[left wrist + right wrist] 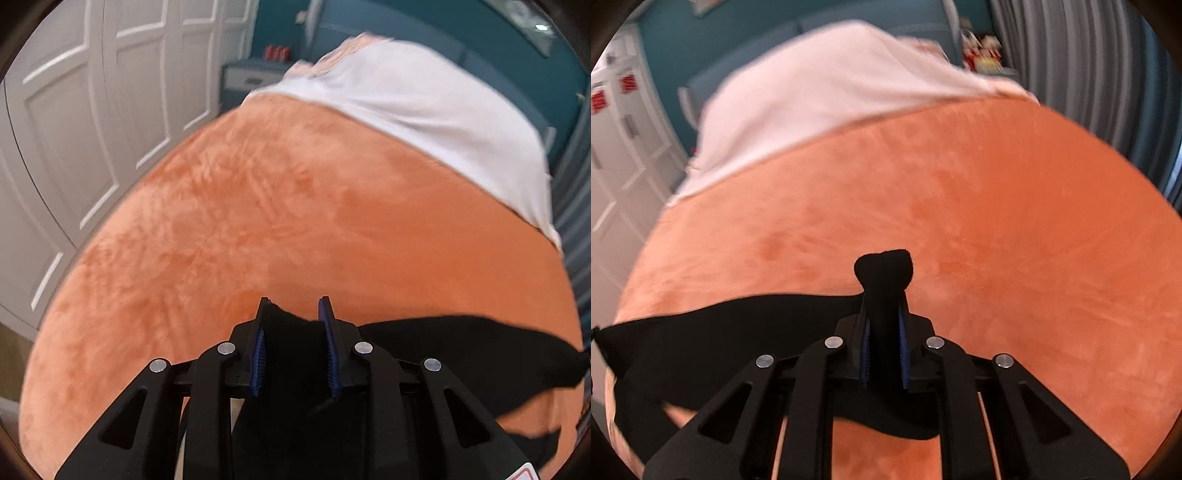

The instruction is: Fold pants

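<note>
Here, black pants (461, 354) stretched above an orange plush blanket (295, 206), left gripper (295, 306) jaws clamped on bunched fabric between the blue pads, right gripper (884, 295) jaws pinching a fold that pokes beyond the tips, white sheet (820, 85) behind

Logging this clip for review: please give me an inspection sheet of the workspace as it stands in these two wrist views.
Surface: orange plush blanket covering a bed, with a white sheet at its far end.
Job's things: black pants, stretched between the two grippers, above the blanket.
Clutter: nothing seen on the blanket.
Grippers: left gripper shut on a bunch of pants fabric; right gripper shut on another bunch, a tuft poking past its tips.
Cables: nothing seen.
Surroundings: white panelled wardrobe doors, teal wall, grey curtain; views motion-blurred.
</note>
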The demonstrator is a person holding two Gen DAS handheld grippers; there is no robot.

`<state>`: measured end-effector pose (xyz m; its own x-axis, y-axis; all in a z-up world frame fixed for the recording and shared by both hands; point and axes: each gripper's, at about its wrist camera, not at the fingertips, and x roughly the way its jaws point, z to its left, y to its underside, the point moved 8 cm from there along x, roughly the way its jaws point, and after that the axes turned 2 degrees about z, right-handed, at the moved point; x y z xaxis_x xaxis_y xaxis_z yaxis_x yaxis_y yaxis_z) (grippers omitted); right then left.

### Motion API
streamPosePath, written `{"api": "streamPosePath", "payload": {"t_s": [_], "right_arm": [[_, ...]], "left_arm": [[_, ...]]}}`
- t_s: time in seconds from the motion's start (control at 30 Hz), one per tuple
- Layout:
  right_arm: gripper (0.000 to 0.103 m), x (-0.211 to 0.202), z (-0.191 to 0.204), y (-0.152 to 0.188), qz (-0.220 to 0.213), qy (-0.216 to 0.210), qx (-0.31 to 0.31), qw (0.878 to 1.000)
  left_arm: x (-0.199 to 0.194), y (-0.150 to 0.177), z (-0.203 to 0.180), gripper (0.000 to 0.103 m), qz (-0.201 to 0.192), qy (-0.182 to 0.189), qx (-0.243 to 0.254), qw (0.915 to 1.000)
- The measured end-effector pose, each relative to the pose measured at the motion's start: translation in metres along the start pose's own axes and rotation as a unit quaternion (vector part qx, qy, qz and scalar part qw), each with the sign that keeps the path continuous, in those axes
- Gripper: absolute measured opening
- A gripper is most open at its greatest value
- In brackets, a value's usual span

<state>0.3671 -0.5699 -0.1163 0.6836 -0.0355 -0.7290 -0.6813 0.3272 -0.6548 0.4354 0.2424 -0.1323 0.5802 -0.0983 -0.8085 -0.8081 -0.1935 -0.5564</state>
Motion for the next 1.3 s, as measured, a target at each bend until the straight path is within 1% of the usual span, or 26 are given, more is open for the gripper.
{"api": "streamPosePath", "payload": {"t_s": [0.07, 0.13, 0.2, 0.3, 0.37, 0.47, 0.53, 0.57, 0.6, 0.63, 0.7, 0.77, 0.8, 0.83, 0.87, 0.93, 0.97, 1.0, 1.03, 1.1, 1.13, 1.17, 1.2, 1.23, 1.27, 1.3], "right_arm": [[0.011, -0.051, 0.008, 0.012, -0.02, -0.016, -0.018, 0.999], [0.011, -0.085, 0.007, 0.028, -0.027, -0.017, -0.03, 0.999], [0.011, -0.111, 0.001, 0.049, -0.025, -0.013, -0.04, 0.999], [0.011, -0.138, -0.017, 0.094, -0.002, -0.004, -0.034, 0.999], [0.011, -0.143, -0.027, 0.118, 0.012, 0.003, -0.033, 0.999], [0.011, -0.132, -0.038, 0.16, 0.056, 0.029, -0.054, 0.997], [0.011, -0.121, -0.044, 0.184, 0.082, 0.05, -0.063, 0.993], [0.011, -0.117, -0.047, 0.193, 0.09, 0.054, -0.06, 0.993], [0.011, -0.113, -0.049, 0.2, 0.094, 0.058, -0.057, 0.992], [0.012, -0.111, -0.052, 0.207, 0.096, 0.063, -0.055, 0.992], [0.013, -0.111, -0.053, 0.216, 0.095, 0.069, -0.05, 0.992], [0.015, -0.109, -0.055, 0.217, 0.092, 0.07, -0.046, 0.992], [0.016, -0.109, -0.056, 0.216, 0.089, 0.071, -0.043, 0.993], [0.016, -0.111, -0.055, 0.216, 0.085, 0.071, -0.042, 0.993], [0.017, -0.111, -0.056, 0.216, 0.081, 0.072, -0.04, 0.993], [0.017, -0.109, -0.058, 0.214, 0.073, 0.076, -0.036, 0.994], [0.017, -0.109, -0.059, 0.211, 0.069, 0.08, -0.036, 0.994], [0.016, -0.112, -0.057, 0.203, 0.058, 0.089, -0.043, 0.993], [0.016, -0.122, -0.053, 0.192, 0.034, 0.096, -0.054, 0.993], [0.016, -0.153, -0.039, 0.167, -0.039, 0.085, -0.067, 0.993], [0.016, -0.17, -0.037, 0.158, -0.072, 0.084, -0.077, 0.991], [0.031, -0.174, -0.041, 0.161, -0.078, 0.097, -0.092, 0.988], [0.048, -0.167, -0.058, 0.175, -0.049, 0.131, -0.105, 0.985], [0.051, -0.158, -0.074, 0.19, -0.017, 0.156, -0.106, 0.982], [0.049, -0.15, -0.094, 0.208, 0.019, 0.174, -0.1, 0.979], [0.049, -0.148, -0.118, 0.23, 0.054, 0.185, -0.073, 0.978]], "left_arm": [[-0.043, 0.021, -0.003, 0.022, -0.007, 0.012, 0.023, 0.9996], [-0.071, 0.047, 0.001, 0.022, -0.006, 0.015, 0.037, 0.9992], [-0.089, 0.071, 0.008, 0.021, 0.004, 0.014, 0.042, 0.999], [-0.101, 0.114, 0.031, 0.021, 0.029, -0.016, 0.047, 0.9984], [-0.1, 0.138, 0.046, 0.021, 0.046, -0.034, 0.042, 0.9975], [-0.088, 0.169, 0.064, 0.021, 0.076, -0.07, 0.052, 0.9933], [-0.072, 0.193, 0.069, 0.021, 0.108, -0.106, 0.07, 0.986], [-0.069, 0.199, 0.07, 0.021, 0.116, -0.119, 0.075, 0.9832], [-0.065, 0.208, 0.07, 0.02, 0.127, -0.147, 0.09, 0.9768], [-0.067, 0.211, 0.07, 0.02, 0.128, -0.165, 0.098, 0.9731], [-0.08, 0.215, 0.068, 0.02, 0.125, -0.201, 0.114, 0.9648], [-0.099, 0.211, 0.06, 0.021, 0.107, -0.2, 0.111, 0.9676], [-0.109, 0.204, 0.048, 0.021, 0.091, -0.196, 0.11, 0.9702], [-0.116, 0.199, 0.04, 0.024, 0.08, -0.189, 0.109, 0.9726], [-0.119, 0.194, 0.029, 0.036, 0.069, -0.182, 0.108, 0.9749], [-0.111, 0.193, 0.002, 0.053, 0.069, -0.161, 0.108, 0.9786], [-0.101, 0.195, -0.012, 0.054, 0.075, -0.151, 0.109, 0.9797], [-0.088, 0.198, -0.026, 0.054, 0.084, -0.149, 0.118, 0.9781], [-0.079, 0.203, -0.033, 0.054, 0.087, -0.154, 0.127, 0.976], [-0.055, 0.216, -0.048, 0.054, 0.101, -0.166, 0.151, 0.9693], [-0.042, 0.227, -0.055, 0.054, 0.114, -0.173, 0.162, 0.9649], [-0.031, 0.238, -0.057, 0.054, 0.128, -0.173, 0.166, 0.9623], [-0.021, 0.25, -0.058, 0.054, 0.143, -0.176, 0.167, 0.9595], [-0.016, 0.257, -0.057, 0.054, 0.152, -0.181, 0.163, 0.9579], [-0.014, 0.262, -0.057, 0.055, 0.153, -0.183, 0.16, 0.9577], [-0.015, 0.264, -0.056, 0.055, 0.148, -0.187, 0.159, 0.9581]]}}
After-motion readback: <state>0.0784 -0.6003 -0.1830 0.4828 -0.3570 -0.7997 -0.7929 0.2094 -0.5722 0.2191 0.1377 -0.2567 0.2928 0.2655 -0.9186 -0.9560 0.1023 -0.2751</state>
